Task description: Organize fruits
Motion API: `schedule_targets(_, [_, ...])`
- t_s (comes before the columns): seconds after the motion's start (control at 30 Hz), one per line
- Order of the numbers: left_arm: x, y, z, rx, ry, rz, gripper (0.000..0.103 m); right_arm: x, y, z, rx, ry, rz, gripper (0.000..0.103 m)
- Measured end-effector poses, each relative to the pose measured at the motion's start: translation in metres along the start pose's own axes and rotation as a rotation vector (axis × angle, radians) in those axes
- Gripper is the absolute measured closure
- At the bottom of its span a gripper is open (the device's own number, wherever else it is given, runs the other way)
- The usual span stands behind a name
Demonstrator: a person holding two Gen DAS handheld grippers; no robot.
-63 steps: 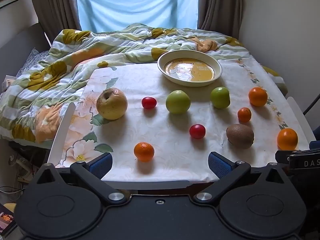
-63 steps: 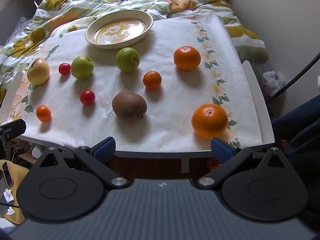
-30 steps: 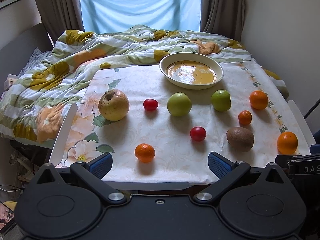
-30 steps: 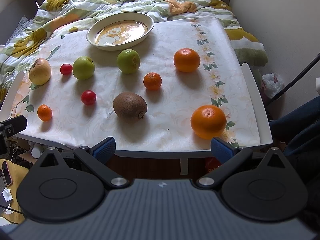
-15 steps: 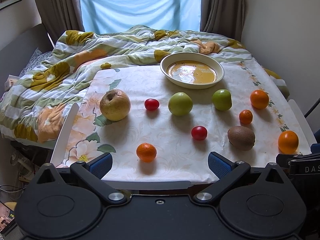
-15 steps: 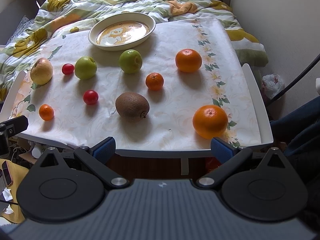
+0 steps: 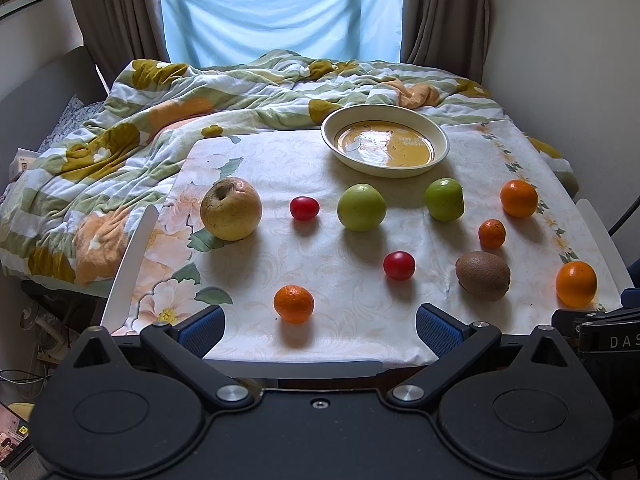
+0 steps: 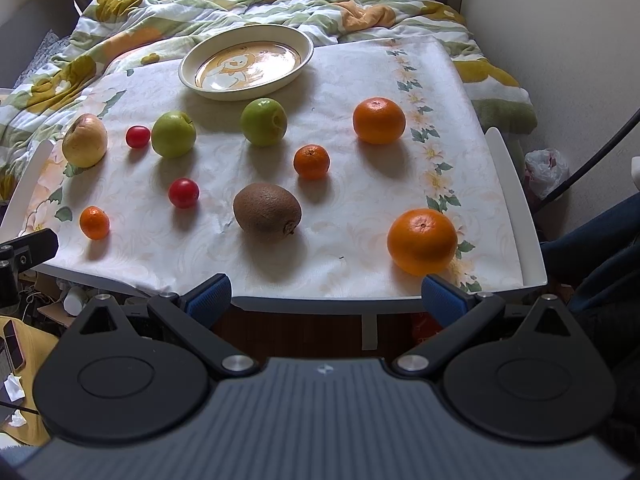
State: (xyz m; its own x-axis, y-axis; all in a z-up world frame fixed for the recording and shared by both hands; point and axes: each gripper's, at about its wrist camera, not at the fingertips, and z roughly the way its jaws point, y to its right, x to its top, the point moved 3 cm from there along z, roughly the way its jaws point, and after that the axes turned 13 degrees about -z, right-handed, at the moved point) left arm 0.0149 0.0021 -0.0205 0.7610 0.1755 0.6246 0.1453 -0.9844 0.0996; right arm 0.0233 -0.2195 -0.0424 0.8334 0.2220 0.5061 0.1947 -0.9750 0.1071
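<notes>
Both my left gripper (image 7: 320, 326) and right gripper (image 8: 326, 294) hang wide and empty before the table (image 8: 516, 208); I judge the near mandarin (image 7: 293, 303) should go first, squarely centred, into the bare dish (image 7: 440, 140).

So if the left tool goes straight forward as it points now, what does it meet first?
Probably the small orange, which lies on the table just ahead, a little left of the midline of the open left tool. The red tomato lies further on, to the right. Depth is uncertain here.

both tools black, blue finger pads (image 7: 202, 328), silver screws (image 8: 235, 361), round discs.
</notes>
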Motion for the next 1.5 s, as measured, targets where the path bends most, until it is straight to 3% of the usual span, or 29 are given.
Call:
schedule_targets(1.2, [0.002, -0.005, -0.008, -0.012, 0.004, 0.025, 0.0, 0.001, -0.013, -0.012, 0.012, 0.027, -0.002, 0.0])
schedule_targets(1.5, [0.001, -0.013, 0.012, -0.011, 0.011, 0.028, 0.0, 0.007, -0.019, -0.004, 0.051, 0.051, 0.01, 0.0])
